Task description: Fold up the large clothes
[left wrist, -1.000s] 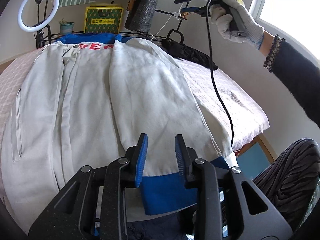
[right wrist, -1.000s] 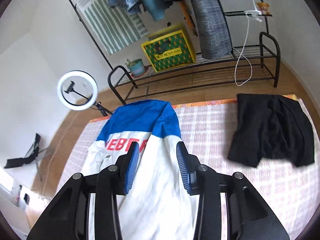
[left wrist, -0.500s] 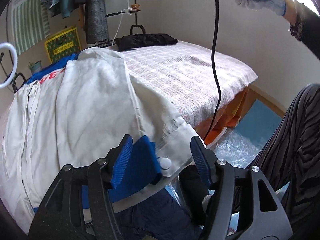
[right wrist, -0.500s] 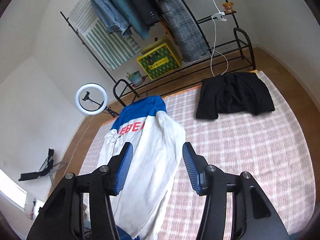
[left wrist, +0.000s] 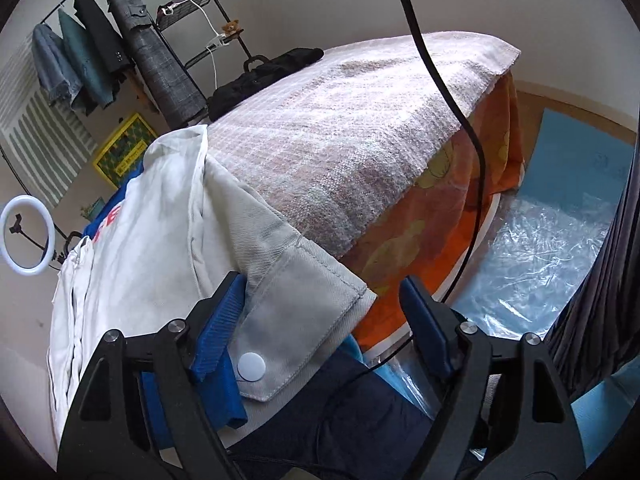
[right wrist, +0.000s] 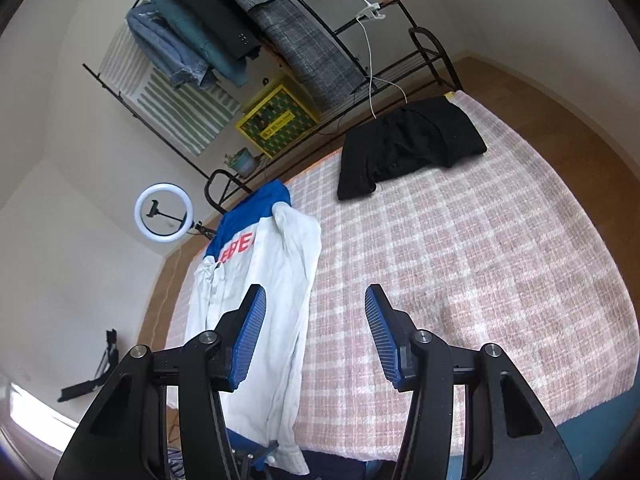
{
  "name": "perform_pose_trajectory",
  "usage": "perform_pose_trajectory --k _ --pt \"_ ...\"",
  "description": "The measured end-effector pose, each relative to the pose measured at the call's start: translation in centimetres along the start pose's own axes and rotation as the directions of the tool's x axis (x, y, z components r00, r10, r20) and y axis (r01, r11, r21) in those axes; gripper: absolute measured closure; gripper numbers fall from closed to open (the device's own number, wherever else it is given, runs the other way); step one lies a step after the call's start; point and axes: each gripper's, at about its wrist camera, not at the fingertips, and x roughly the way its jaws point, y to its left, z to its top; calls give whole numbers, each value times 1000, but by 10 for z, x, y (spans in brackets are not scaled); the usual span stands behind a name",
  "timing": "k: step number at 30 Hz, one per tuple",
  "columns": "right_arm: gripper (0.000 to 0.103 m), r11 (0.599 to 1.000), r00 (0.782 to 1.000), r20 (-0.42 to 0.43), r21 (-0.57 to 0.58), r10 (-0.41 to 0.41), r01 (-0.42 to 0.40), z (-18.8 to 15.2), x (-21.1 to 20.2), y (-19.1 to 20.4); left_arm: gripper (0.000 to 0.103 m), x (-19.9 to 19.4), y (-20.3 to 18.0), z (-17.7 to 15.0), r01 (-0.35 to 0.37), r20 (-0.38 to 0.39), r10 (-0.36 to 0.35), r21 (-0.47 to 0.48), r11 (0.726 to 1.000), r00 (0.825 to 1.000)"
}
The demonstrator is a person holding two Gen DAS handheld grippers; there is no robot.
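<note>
The left gripper [left wrist: 320,320] is opening its jaws around the jacket's cuff [left wrist: 304,320] at the near edge of the bed [left wrist: 360,128], its pads off the cloth; the right gripper [right wrist: 316,332] hangs spread and empty above the bed. The jacket [right wrist: 260,280] lies lengthwise along the bed's left side, soft, floppy and fairly light; the thick stitched cuff or hem looks the firmest place to pinch

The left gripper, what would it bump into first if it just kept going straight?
Most likely the jacket cuff. The left gripper has its jaws opening, and the cuff already lies between them, not pinched. Past it comes the checked blanket, though depth is hard to judge.
</note>
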Motion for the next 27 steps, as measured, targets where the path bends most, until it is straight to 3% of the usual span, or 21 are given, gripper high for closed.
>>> perform_pose_trajectory --k 3,5,6,9,11,14,23,27 --pt "52 1000 1000 -12 13 16 -16 -4 8 -5 27 0 -4 -3 -40 11 40 40 998 999" --pt "52 999 999 -19 23 33 -33 -6 14 -6 42 -3 3 -4 -52 18 52 25 998 998" --pt "52 999 999 -24 27 41 -40 -7 17 -7 44 -5 8 -4 -36 16 36 7 999 999" --pt "52 998 998 -37 38 52 -51 -11 29 -8 66 -11 23 -3 -7 9 7 -39 999 1000" --pt "52 997 997 -47 51 64 -62 -11 39 -8 80 -17 37 -2 26 7 -25 -109 994 1000" --pt "52 996 994 -79 54 73 -69 -13 63 -4 89 -28 62 -2 85 25 -82 -233 969 996" --pt "52 999 973 -228 40 33 -24 -23 183 13 93 -48 98 4 151 63 -137 -400 904 989" --pt "52 999 974 -226 44 6 4 -12 220 16 93 -53 106 3 167 78 -148 -444 880 986"
